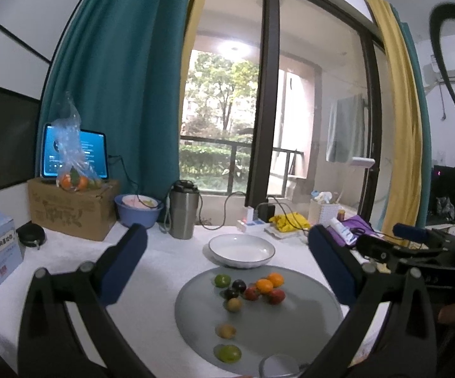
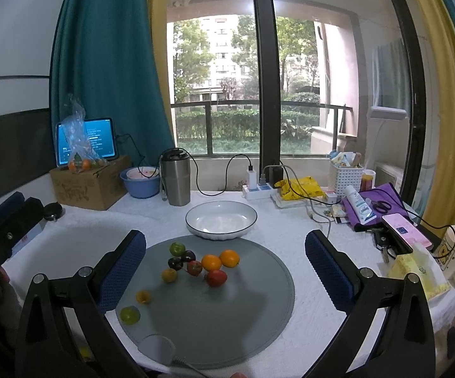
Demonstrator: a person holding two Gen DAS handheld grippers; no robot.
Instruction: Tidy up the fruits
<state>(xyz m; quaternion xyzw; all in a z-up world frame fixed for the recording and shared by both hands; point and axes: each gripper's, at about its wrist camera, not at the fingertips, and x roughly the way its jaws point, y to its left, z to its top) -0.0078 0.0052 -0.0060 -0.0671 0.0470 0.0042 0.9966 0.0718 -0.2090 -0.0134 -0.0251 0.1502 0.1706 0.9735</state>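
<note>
Left wrist view: hovering over the white-clothed table (image 1: 151, 299) with the left gripper (image 1: 227, 252) spread wide, gripping nothing. Lying ahead between the fingers — a round grey mat (image 1: 306, 308) carrying the fruits (image 1: 252, 286), most bunched near its far side: two oranges (image 1: 270, 282), red, dark and green pieces touching or nearly so. Sitting apart toward the near edge, a yellowish piece (image 1: 226, 330) and a green one (image 1: 227, 352). Resting just beyond the mat, a white plate (image 1: 242, 249), holding nothing. Showing at far right, part of the other tool, blurred.

Right wrist view: holding the right gripper (image 2: 225, 249) likewise wide apart, nothing between the blue pads (image 2: 123, 267). Looking down on the same mat (image 2: 243, 315), the fruit cluster (image 2: 200, 263) lying left of its centre, the plate (image 2: 221, 220) just behind. Standing further back — a steel tumbler (image 2: 175, 177), a blue bowl (image 2: 140, 181), a cardboard box (image 2: 90, 182) bearing a bag of oranges (image 2: 80, 157).
</note>
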